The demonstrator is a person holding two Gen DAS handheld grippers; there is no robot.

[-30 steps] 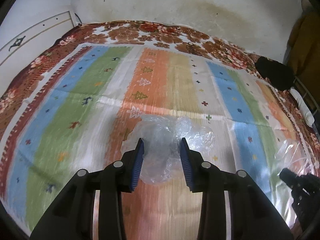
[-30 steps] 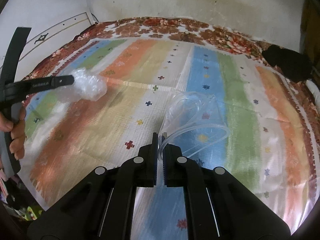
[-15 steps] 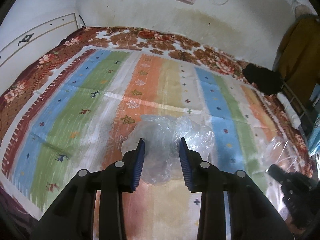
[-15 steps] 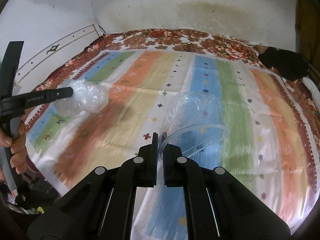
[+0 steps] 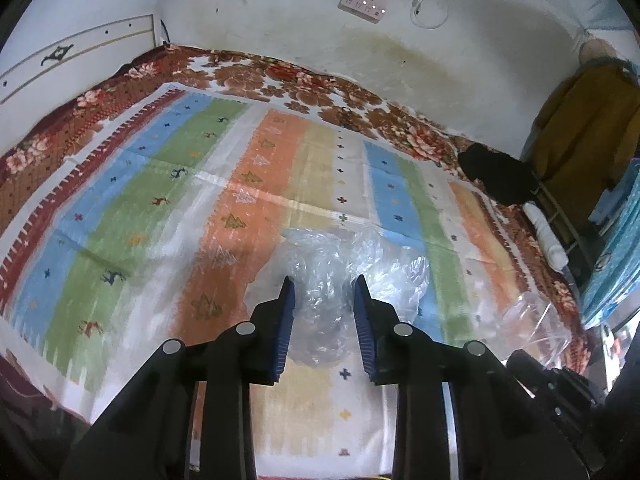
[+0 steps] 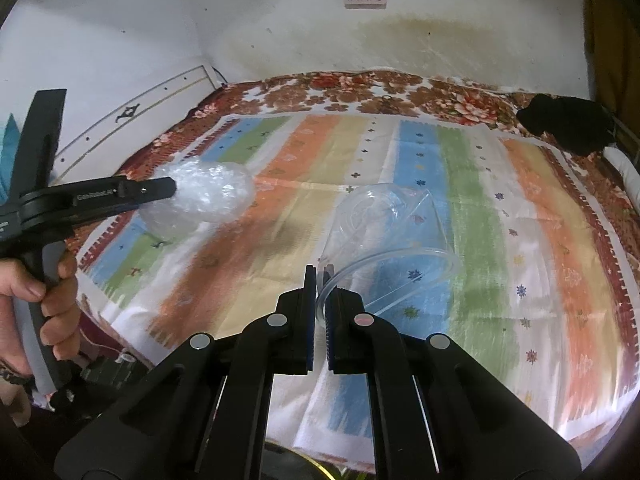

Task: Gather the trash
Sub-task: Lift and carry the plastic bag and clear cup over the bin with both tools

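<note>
Now my left gripper (image 5: 324, 312) is clamped on a crumpled wrap (image 5: 344, 276), held above the bed's (image 5: 140, 208) near left side. My right gripper (image 6: 319, 296) pinches the rim of a clear cup (image 6: 384, 236), which extends far-right from it, mouth toward me. Both pieces are lifted; I see no bin, so I judge carrying comes next. Only the right view shows my left hand (image 6: 36, 300).

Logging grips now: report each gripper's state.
Left gripper: shut on crumpled plastic wrap.
Right gripper: shut on clear plastic cup rim.
</note>
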